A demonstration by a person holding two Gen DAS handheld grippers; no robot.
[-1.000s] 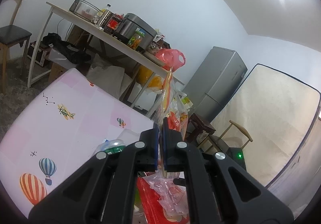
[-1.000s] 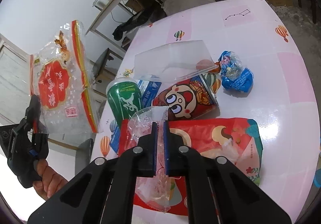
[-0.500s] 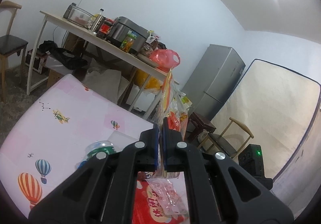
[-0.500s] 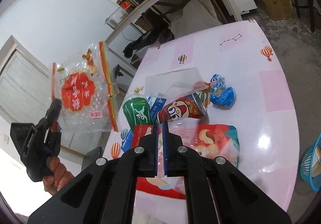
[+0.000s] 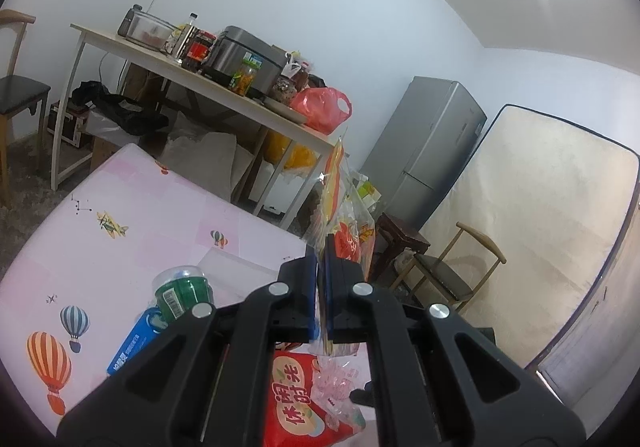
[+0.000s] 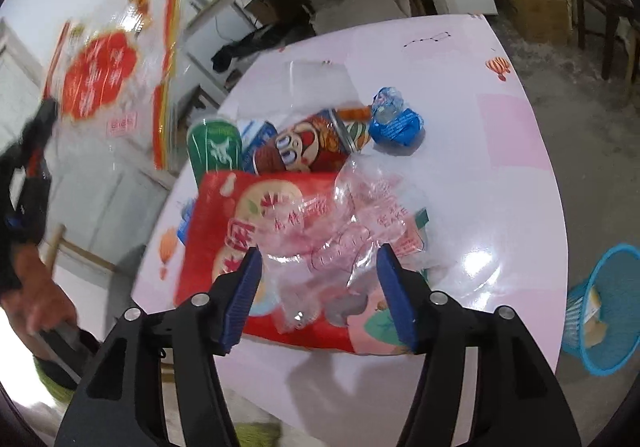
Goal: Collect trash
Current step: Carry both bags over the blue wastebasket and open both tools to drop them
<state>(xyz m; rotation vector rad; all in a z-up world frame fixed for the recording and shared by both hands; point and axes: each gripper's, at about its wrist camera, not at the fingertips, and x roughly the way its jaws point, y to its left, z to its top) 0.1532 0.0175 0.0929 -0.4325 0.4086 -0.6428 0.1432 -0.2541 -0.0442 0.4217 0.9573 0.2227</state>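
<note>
Right gripper (image 6: 318,295) now wide open, empty | crinkled clear wrapper (image 6: 340,231) below | left gripper (image 5: 320,301) clamps snack bag (image 5: 340,223)

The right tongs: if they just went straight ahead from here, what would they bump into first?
Most likely the crumpled clear wrapper lying on the big red snack bag; it sits squarely between the open right tongs, though depth is hard to judge.
</note>
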